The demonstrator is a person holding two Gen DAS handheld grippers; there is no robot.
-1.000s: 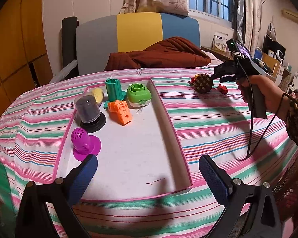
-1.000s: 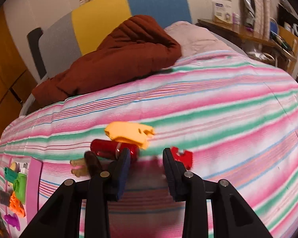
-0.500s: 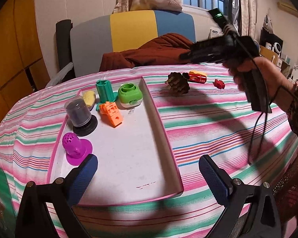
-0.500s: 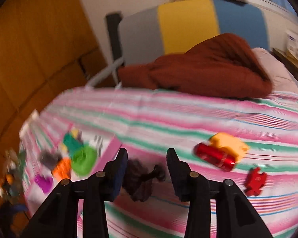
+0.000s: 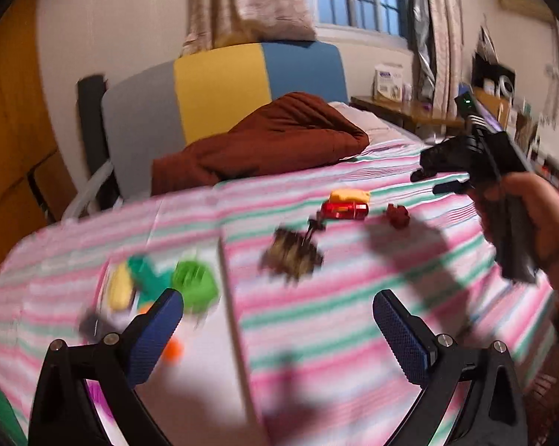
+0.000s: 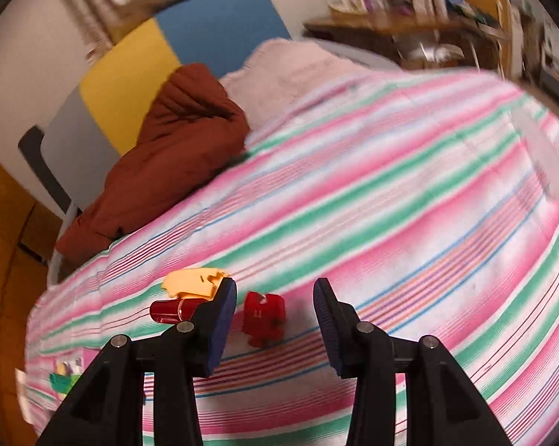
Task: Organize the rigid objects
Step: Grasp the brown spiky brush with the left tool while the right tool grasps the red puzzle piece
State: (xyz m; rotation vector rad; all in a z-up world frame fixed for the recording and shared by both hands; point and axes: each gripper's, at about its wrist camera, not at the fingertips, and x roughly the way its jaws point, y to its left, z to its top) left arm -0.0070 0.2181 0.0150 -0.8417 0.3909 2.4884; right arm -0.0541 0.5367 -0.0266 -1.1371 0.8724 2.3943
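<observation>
Right gripper [image 6: 275, 310] jaws released, nothing held; small red piece [image 6: 262, 317] lies on the striped bedspread [image 6: 391, 204] between its fingertips, nearer the left one, with red cylinder [image 6: 173, 309] and yellow piece [image 6: 194, 282] just left. Left gripper [image 5: 277, 330] spread wide, empty; blurred pinecone [image 5: 292, 256] ahead, tray [image 5: 229, 319] to its left.

Both wrist views low, sharing striped cloth [image 5: 354, 297].
</observation>
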